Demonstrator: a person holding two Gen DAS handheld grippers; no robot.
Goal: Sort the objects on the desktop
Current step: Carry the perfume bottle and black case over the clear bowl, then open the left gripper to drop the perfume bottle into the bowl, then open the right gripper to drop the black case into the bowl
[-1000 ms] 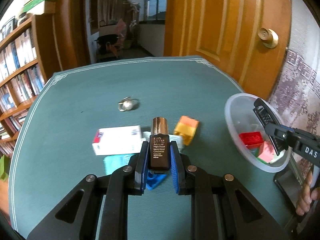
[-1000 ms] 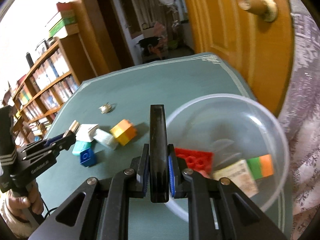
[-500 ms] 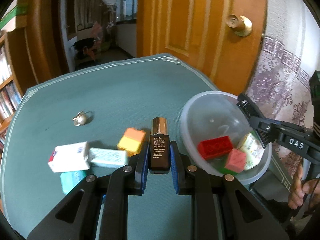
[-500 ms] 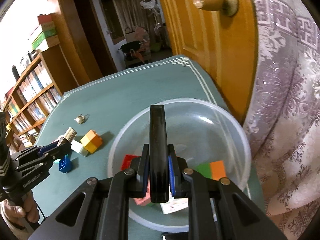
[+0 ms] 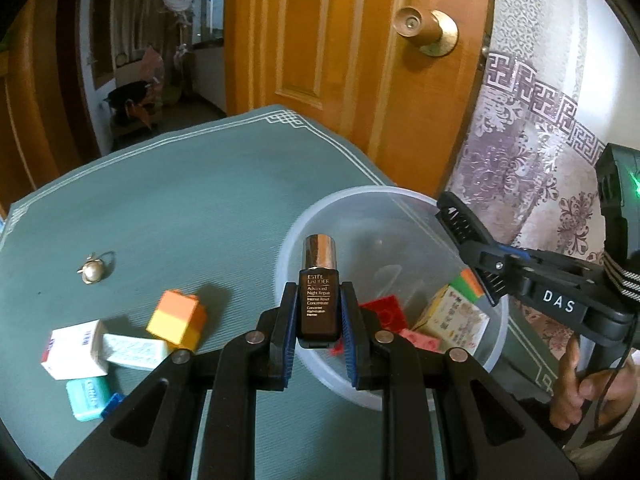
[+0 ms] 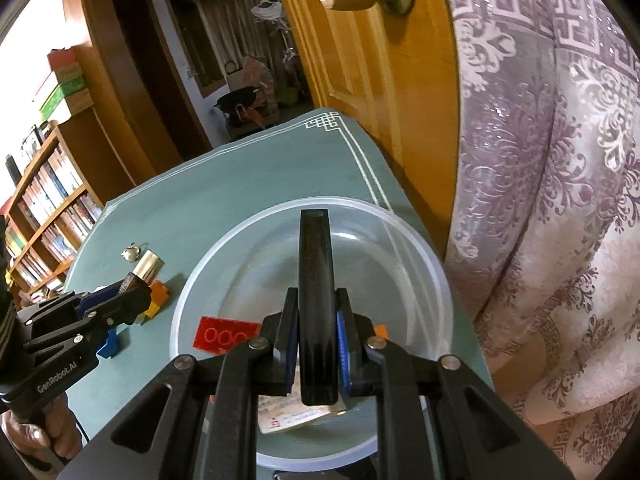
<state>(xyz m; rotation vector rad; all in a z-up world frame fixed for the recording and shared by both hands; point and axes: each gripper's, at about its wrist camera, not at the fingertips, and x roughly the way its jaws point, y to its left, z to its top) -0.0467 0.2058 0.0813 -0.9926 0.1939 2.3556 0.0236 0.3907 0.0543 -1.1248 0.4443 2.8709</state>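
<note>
At the far left of the left wrist view, a white box (image 5: 74, 350), a pale patterned box (image 5: 134, 352), a teal box (image 5: 88, 398) and a blue block (image 5: 112, 404) are seen clustered on the tabletop (image 5: 192, 200), with an orange-and-yellow block (image 5: 176, 320) just beside them and a pearl ring (image 5: 93, 272) lying apart, farther back. These are judged still unsorted.

At the centre, the left gripper (image 5: 319, 340) is clamped on a small brown serum bottle (image 5: 318, 304), held upright with its metallic cap up. Compared with a second ago, the bottle has been carried from above the loose pile to the near left rim of the clear bowl (image 5: 360, 196), so a release into the bowl is judged to be the next step.

Inside the bowl, a red brick (image 5: 384, 312), a pink block (image 5: 420, 340) and a printed carton (image 5: 452, 316) are already lying.

At the right, the right gripper (image 6: 318, 344) is closed on a flat black bar (image 6: 316, 280), which has been brought over the bowl's middle. Both items appear ready to be dropped; crowding between the two tools is judged a risk.
</note>
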